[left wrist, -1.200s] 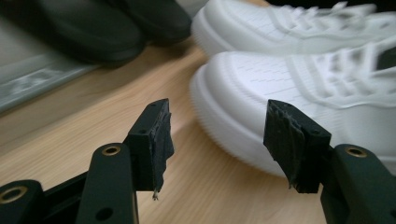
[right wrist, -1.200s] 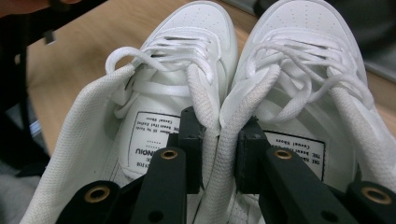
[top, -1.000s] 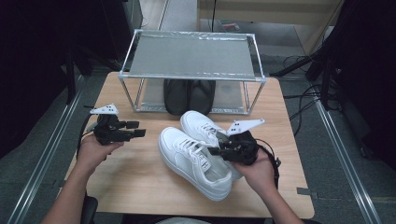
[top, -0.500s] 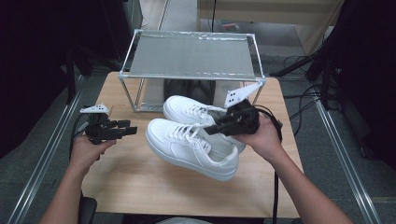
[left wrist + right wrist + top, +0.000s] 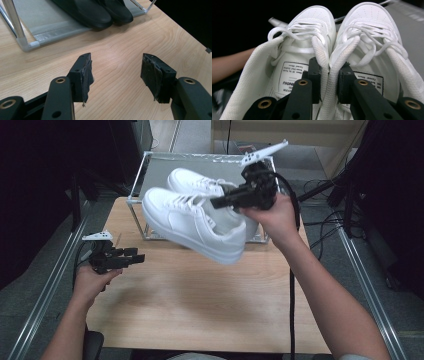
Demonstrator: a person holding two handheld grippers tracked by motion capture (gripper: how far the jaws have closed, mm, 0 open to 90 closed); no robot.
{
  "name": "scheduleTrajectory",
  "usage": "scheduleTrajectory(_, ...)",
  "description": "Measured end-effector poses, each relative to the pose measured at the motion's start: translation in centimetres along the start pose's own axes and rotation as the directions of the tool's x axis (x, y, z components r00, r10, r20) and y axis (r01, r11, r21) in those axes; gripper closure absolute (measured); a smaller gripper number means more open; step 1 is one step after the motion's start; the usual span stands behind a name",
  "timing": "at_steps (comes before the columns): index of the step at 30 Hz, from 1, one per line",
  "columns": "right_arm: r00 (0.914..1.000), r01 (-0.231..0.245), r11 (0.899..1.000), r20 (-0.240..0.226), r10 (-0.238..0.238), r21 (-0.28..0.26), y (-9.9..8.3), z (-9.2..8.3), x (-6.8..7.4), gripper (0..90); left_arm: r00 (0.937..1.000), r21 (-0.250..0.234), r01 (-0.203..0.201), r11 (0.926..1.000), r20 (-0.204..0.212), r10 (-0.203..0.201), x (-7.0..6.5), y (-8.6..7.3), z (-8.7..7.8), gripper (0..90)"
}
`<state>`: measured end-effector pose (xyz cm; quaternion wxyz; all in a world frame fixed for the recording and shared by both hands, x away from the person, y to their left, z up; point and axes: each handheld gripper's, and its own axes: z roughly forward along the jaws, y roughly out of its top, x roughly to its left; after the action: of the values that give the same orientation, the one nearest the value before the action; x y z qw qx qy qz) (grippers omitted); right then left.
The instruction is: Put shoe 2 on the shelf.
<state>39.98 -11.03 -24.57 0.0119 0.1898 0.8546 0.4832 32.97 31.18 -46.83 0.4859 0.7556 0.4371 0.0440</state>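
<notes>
Right gripper view: sneakers' (image 5: pixel 329 62) inner collars between gripper (image 5: pixel 329 82) jaws.

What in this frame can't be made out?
- High view: rack top shelf and dark shoes beneath, covered by the raised white sneakers.
- Left gripper view: dark shoes cut off by top edge.
- Right gripper view: insole label print too small, partly behind right gripper.

**Leather, cloth, wood and metal**

The white sneakers (image 5: pixel 200 217) look like smooth, faintly glossy leather with woven cloth collars and laces. The table (image 5: pixel 200 305) is matt pale wood grain. The rack (image 5: pixel 145 195) has shiny metal tubes; the black shoes (image 5: pixel 100 12) look matt
</notes>
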Motion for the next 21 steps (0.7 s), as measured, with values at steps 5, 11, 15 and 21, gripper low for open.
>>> scheduleTrajectory(5, 0.9863, -0.116, 0.993, 0.115, 0.118, -0.021, 3.1, 0.3, -2.4, 78.7, 0.9999, -0.013, 0.002, 0.9999, 0.011, -0.002, 0.0, 0.0, -0.1, 42.8)
scheduleTrajectory(11, 0.9367, -0.190, 0.982, 0.296, 0.187, -0.018, 5.6, 2.2, -5.0, 78.6, 0.9997, -0.011, -0.010, 0.9999, 0.023, 0.010, -0.2, 0.1, 0.1, 42.9)
scheduleTrajectory(15, 0.8966, -0.226, 0.974, 0.385, 0.219, -0.029, 6.4, 3.7, -7.0, 78.6, 0.9994, -0.006, -0.018, 0.9998, 0.029, 0.018, -0.2, 0.2, 0.2, 42.9)
scheduleTrajectory(21, 0.7942, -0.343, 0.934, 0.502, 0.343, -0.095, 6.8, 6.6, -9.2, 78.3, 0.9988, 0.000, -0.019, 0.9998, 0.045, 0.019, -0.1, 0.4, 0.5, 43.0)
